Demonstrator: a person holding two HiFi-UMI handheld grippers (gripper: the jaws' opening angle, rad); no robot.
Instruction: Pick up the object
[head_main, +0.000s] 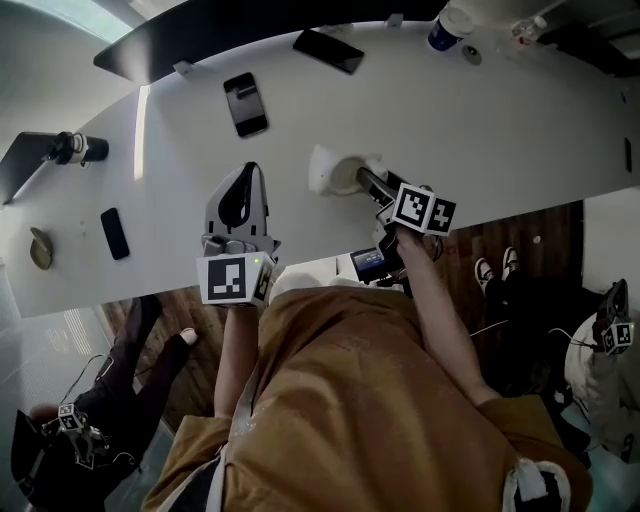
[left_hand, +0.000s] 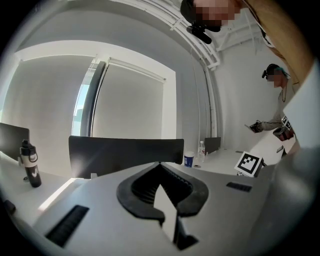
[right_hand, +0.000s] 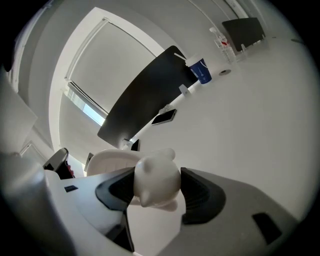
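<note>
One glossy white animal-shaped figurine (right_hand: 156, 179), likely light, hard and slippery, sits clamped round its middle in the right gripper (right_hand: 158, 192) over the white table (right_hand: 260, 110); left gripper (left_hand: 160, 172) closed, empty.

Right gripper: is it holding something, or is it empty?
Holding. The right gripper is shut on a white figurine; in its own view both dark pads press against the figurine's sides.

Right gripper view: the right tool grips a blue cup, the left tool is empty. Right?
No: the right gripper view shows the right tool gripping a white animal figurine; the blue cup stands far back. The left tool is empty.
</note>
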